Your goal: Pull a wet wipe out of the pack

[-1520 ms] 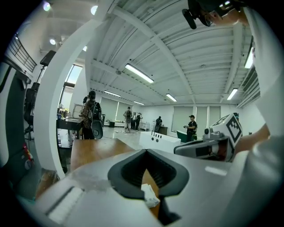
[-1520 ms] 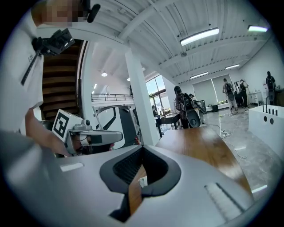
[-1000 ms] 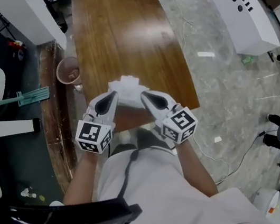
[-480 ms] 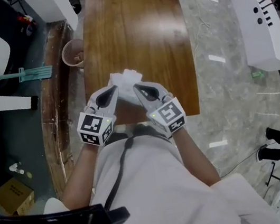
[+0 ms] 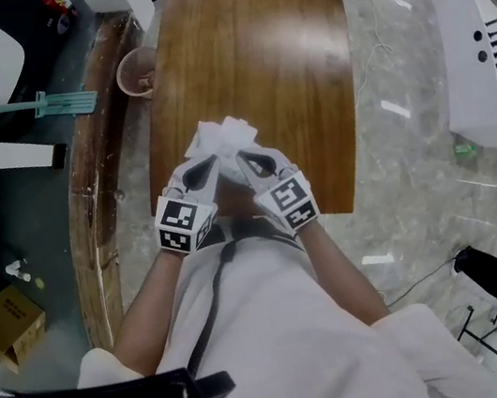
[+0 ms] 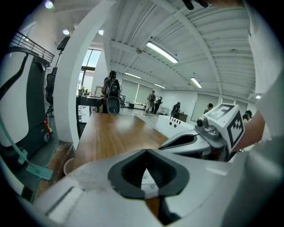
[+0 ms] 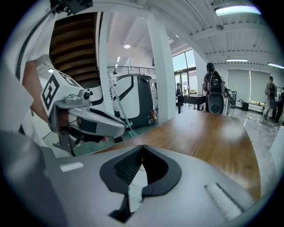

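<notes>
Round pinkish bin (image 5: 135,70) by brown wooden table (image 5: 282,63) far-left corner, contents unclear tbh. White crumpled wet wipe (image 5: 223,138) over table's near end, bunched, no clear long axis, fanning away from person. Left gripper (image 5: 207,164) and right gripper (image 5: 246,157) both pinched onto it.

a big open hall, more a robotics lab or shared workspace than a home. a long wooden surface (image 5: 282,63) stands on a polished stone floor (image 5: 414,164) with loose cables (image 5: 413,280) trailing over it. beside the surface's right edge sits a white machine housing (image 5: 481,57). a thick white column (image 6: 84,80) rises to a ribbed ceiling with strip lights (image 6: 162,52). people (image 6: 153,99) stand far back, and a railed mezzanine (image 7: 128,69) and tall windows (image 7: 184,66) show beyond the surface's left edge.
</notes>
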The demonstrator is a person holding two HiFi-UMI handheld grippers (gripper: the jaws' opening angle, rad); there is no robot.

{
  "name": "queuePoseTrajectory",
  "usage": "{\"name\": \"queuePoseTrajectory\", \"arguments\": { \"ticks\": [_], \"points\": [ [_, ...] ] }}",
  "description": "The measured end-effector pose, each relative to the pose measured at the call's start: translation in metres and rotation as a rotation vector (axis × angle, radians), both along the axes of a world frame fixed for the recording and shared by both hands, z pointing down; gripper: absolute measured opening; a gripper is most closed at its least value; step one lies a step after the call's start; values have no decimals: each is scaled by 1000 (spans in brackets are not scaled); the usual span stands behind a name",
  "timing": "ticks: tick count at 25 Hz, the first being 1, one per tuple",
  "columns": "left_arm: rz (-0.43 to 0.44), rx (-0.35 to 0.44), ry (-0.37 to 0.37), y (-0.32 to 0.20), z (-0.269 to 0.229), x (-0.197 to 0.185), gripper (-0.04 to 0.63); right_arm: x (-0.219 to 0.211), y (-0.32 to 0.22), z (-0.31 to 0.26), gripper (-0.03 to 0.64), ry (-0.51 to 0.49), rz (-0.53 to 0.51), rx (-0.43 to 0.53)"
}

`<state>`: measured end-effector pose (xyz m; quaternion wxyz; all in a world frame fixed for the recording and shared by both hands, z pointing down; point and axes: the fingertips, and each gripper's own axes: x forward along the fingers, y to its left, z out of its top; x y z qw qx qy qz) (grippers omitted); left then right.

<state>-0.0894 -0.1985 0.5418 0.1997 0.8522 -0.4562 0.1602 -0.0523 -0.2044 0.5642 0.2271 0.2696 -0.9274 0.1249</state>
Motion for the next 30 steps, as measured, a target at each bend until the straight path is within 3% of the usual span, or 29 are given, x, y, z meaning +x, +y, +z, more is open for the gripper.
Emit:
{"name": "queuePoseTrajectory", "arguments": {
  "ticks": [8, 10, 19, 30],
  "points": [
    [-27, -39, -35, -6, 20, 1, 6, -11, -3, 31, 11, 44, -46, -73],
    [-32, -49, -41, -3, 24, 0, 6, -12, -2, 41, 66, 63, -58, -95],
    [-67, -87, -36, 5, 35, -8, 6, -16, -9, 65, 80, 110, -48, -149],
    [-76, -79, -39, 1, 36, -14, 6, -20, -9, 79, 72, 163, -66, -213]
  ]
}}
